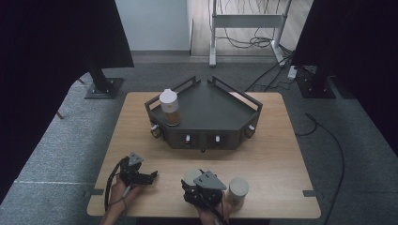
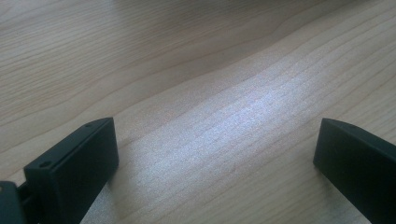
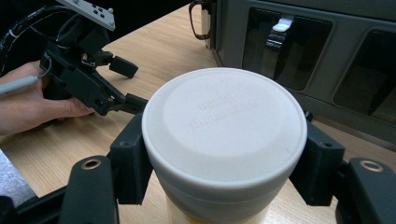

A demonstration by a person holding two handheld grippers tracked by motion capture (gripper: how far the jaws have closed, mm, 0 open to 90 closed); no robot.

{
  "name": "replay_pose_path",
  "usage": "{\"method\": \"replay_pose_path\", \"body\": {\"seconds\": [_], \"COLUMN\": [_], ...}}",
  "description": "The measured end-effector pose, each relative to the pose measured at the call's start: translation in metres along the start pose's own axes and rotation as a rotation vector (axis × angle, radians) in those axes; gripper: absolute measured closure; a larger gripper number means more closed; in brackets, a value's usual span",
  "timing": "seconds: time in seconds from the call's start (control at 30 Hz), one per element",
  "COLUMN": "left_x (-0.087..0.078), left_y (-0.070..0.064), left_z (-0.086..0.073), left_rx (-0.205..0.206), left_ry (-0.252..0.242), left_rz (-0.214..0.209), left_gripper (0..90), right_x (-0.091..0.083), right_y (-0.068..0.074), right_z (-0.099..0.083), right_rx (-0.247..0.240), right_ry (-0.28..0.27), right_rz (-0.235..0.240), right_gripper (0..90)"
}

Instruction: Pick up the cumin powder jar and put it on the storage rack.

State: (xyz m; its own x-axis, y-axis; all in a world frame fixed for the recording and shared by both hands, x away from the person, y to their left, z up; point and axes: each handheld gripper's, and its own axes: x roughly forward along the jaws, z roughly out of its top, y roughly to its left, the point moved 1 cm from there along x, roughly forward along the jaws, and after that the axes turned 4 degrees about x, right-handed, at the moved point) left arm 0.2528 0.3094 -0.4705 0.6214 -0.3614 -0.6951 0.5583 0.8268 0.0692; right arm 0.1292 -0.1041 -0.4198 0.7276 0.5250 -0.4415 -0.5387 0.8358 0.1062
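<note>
Wooden table (image 1: pixel 141 117) from above: one jar (image 1: pixel 170 107) stands on the dark shelf (image 1: pixel 211 110), two wait near me. Left gripper (image 2: pixel 215 149) hangs apart over bare wood. Right gripper (image 3: pixel 224 161) clamps a white-lidded jar (image 3: pixel 224 126), not yet shelved.

You have three white-lidded jars: one (image 1: pixel 169 107) on the rack at upper centre, one (image 1: pixel 191 177) at lower centre, one (image 1: pixel 237 191) just right of it. One dark corner rack (image 1: pixel 206 112), two grippers.
</note>
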Motion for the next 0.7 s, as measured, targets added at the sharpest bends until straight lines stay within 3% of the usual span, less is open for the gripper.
{"method": "replay_pose_path", "body": {"seconds": [0.7], "left_x": [0.000], "left_y": [0.000], "left_z": [0.000], "left_rx": [0.001], "left_ry": [0.000], "left_rz": [-0.001], "left_gripper": [0.0], "right_x": [-0.011], "right_y": [-0.013], "right_z": [0.025], "right_rx": [-0.030], "right_ry": [0.044], "right_rz": [0.010], "right_gripper": [33.0]}}
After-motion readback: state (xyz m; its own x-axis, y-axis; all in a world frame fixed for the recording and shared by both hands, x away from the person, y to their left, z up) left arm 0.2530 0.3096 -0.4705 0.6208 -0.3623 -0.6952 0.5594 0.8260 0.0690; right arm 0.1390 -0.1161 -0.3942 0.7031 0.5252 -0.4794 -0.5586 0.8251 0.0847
